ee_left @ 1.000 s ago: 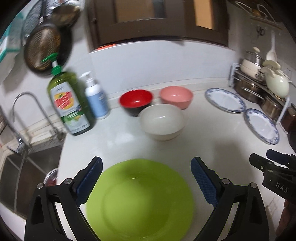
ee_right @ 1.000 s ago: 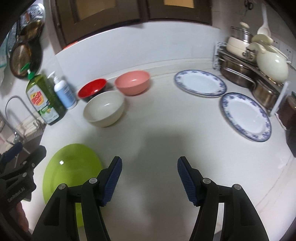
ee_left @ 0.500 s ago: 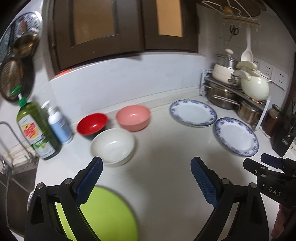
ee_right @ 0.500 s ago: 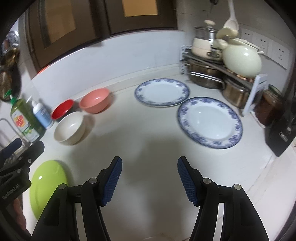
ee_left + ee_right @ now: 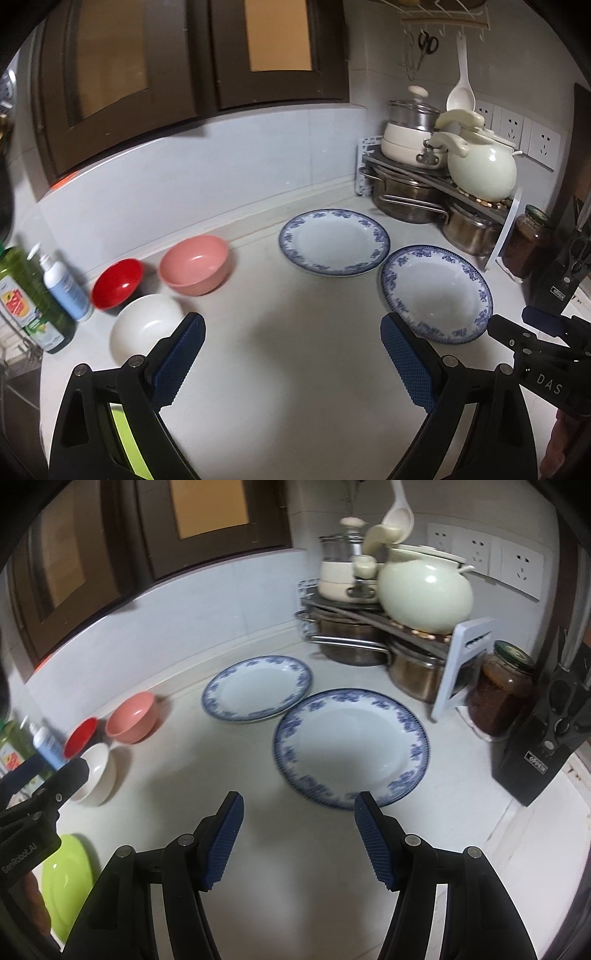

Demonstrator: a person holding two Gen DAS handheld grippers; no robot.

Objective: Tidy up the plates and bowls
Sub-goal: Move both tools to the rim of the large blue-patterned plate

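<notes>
Blue-rimmed plates (image 5: pixel 351 746) ahead, both tools tilted downward over counter (image 5: pixel 295 332), jaws apart, holding nothing

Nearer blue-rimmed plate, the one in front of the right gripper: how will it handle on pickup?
The nearer blue-rimmed plate looks glazed and glossy, so it is probably slippery against the pads and breakable if dropped. It lies flat on the counter with a low rim, so getting a finger under the edge is likely awkward. Rigid; it should not flex.

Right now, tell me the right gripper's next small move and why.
Probably ease the right gripper forward and down to the near blue-rimmed plate: its jaws are open and empty, that plate lies just ahead, and stacking it on the far blue-rimmed plate looks sensible.
</notes>
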